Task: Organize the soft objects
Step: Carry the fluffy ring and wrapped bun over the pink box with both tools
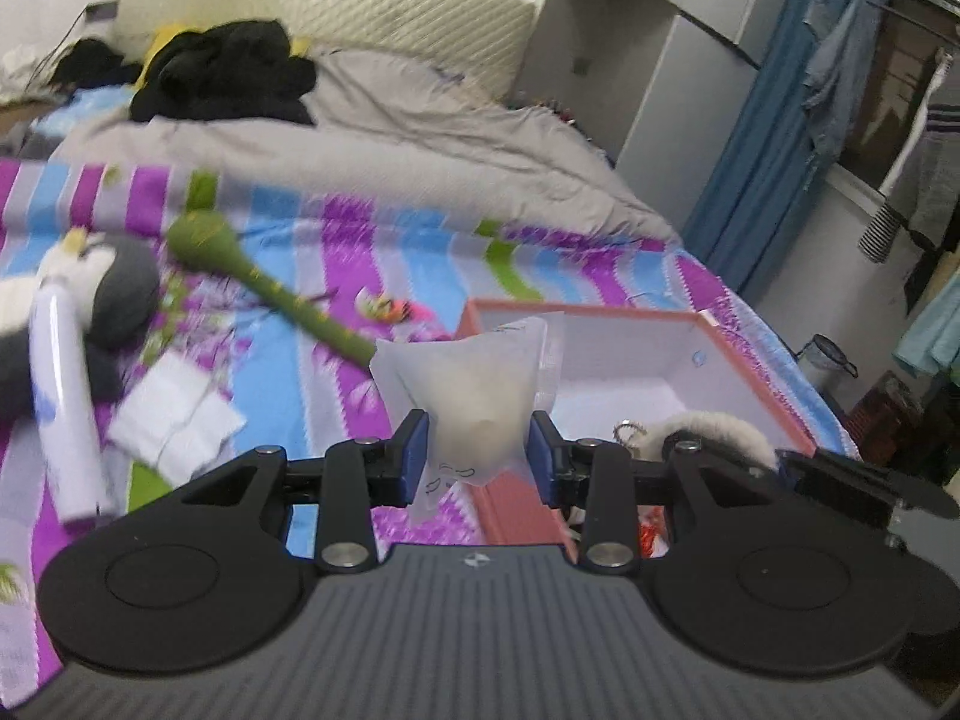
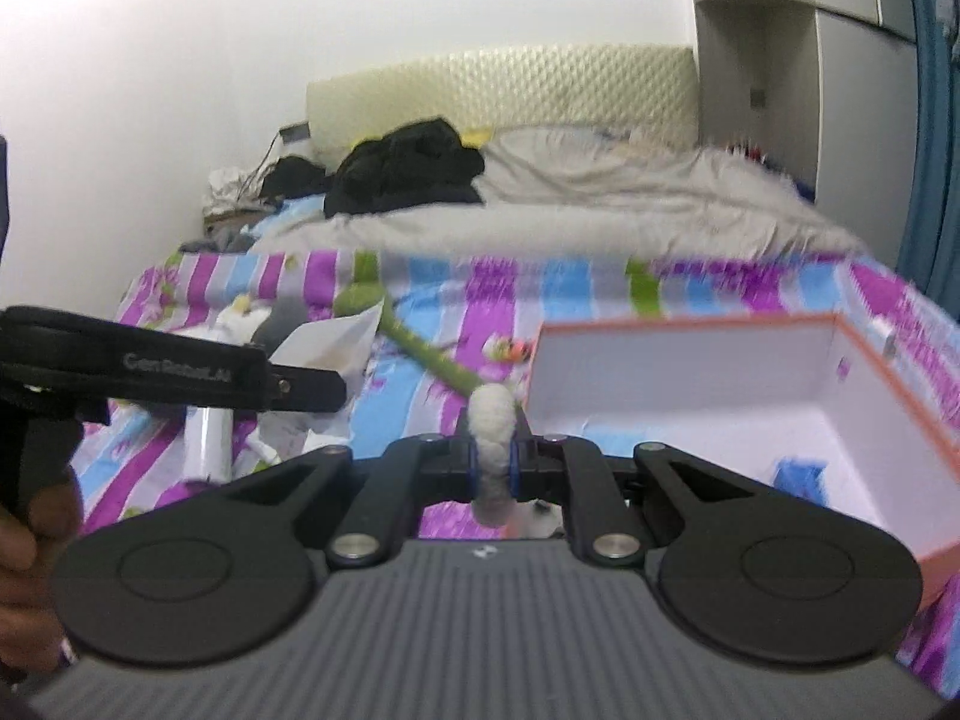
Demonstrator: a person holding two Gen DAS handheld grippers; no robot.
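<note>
Pouch (image 1: 474, 396): soft translucent white bag with loose filling, pinched between the left gripper (image 1: 480, 450) jaws, which stand partly apart and press its sides; its upper half bulges beyond the pads, its tail hangs behind them.
Pouch handling: looks light and squashy, film likely slippery; best held at the waist, as now.
Fluffy piece (image 2: 493, 450): white plush strip, clamped in the right gripper (image 2: 493, 468), jaws nearly shut on it; ends stick out ahead of and behind the pads.
Fluffy handling: light, limp, compressible; grips well by pile.
Box (image 1: 744, 354): open, white inside, orange rim, on the bed ahead and right of the left jaws.
Loose stock: green plush stick (image 1: 264, 288) and grey-white plush toy (image 1: 114, 294), ahead-left.
</note>
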